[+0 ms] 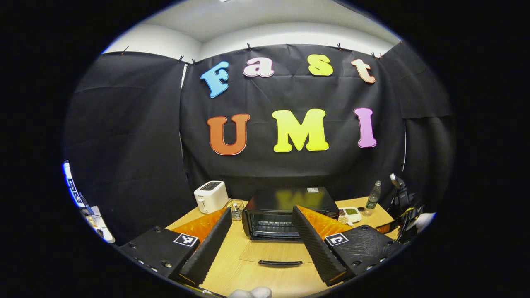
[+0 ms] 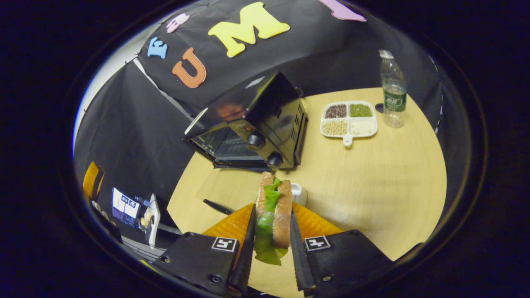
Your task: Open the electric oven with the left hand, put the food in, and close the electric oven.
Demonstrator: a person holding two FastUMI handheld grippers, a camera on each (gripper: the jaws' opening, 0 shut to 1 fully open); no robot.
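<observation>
1. Tongs on the right (image 2: 271, 231) were clamped on the sandwich (image 2: 273, 211), both fingers pressing its bread sides, with green lettuce hanging out at the near end. Tongs on the left (image 1: 261, 240) stood wide and held nothing, aimed at the oven mouth.
2. Bench (image 2: 372, 178): a pale wood top that carried everything. The right tongs held the sandwich above it, in front of the oven and to the control-knob side.
3. Electric oven (image 1: 290, 207): it sat at the back middle of the bench with its glass door (image 1: 277, 252) already folded down flat, handle nearest the viewer, and the wire rack (image 1: 275, 225) exposed. The step in hand was judged to be loading the food.
4. Recommended approach: swing the right tongs across to face the opening squarely, keep the sandwich level, pass above the lowered door, and set it on the rack before releasing. Keeping the left tongs back from the door would leave the path free until closing.
5. Obstructions: the lowered door projected toward the viewer and was the main thing to clear; the oven's knobs (image 2: 256, 140) lay close to the present line of travel.
6. Toaster (image 1: 211, 196): white, left of the oven, apart from the route.
7. Divided tray (image 2: 349, 118) of beans and grains: right of the oven, well apart.
8. Water bottle (image 2: 393, 93): just beside the tray, upright.
</observation>
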